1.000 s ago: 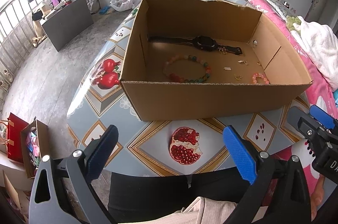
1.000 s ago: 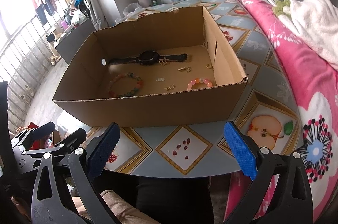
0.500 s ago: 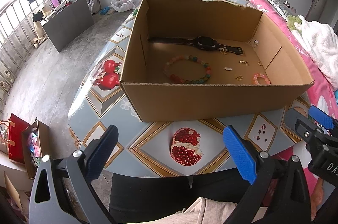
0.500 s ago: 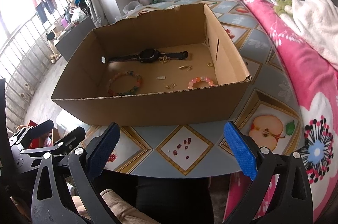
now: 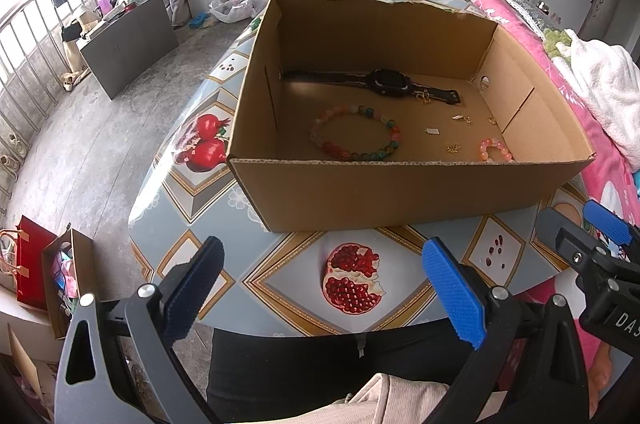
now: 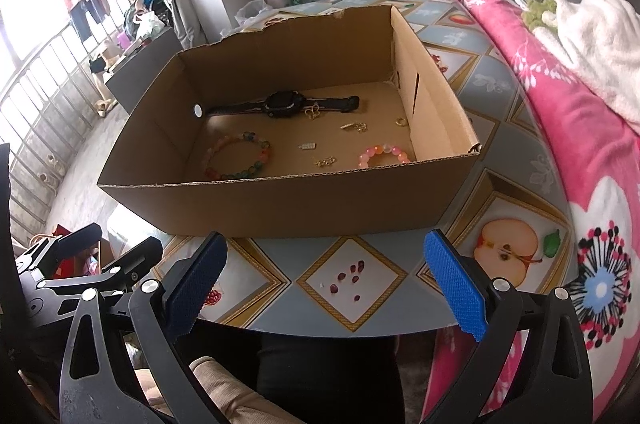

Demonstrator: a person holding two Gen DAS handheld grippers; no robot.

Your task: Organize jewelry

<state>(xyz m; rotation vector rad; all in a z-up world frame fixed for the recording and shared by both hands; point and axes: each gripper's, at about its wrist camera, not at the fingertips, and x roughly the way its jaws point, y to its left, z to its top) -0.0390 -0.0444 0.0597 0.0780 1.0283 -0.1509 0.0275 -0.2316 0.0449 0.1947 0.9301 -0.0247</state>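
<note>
Both our left claw (image 5: 320, 294) and right claw (image 6: 326, 282) gape empty near the tabletop (image 5: 276, 264) edge; jewelry already lies in the cardboard box (image 5: 400, 191), nothing visibly left outside.

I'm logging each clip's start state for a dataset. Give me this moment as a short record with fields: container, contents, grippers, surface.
container: open cardboard box on the table
contents: black watch along the far wall; multicolour bead bracelet; small pink bead bracelet near the front wall; several small gold pieces loose on the floor
left gripper: open, empty, short of the box
right gripper: open, empty, short of the box
surface: table with a fruit-print cover
</note>
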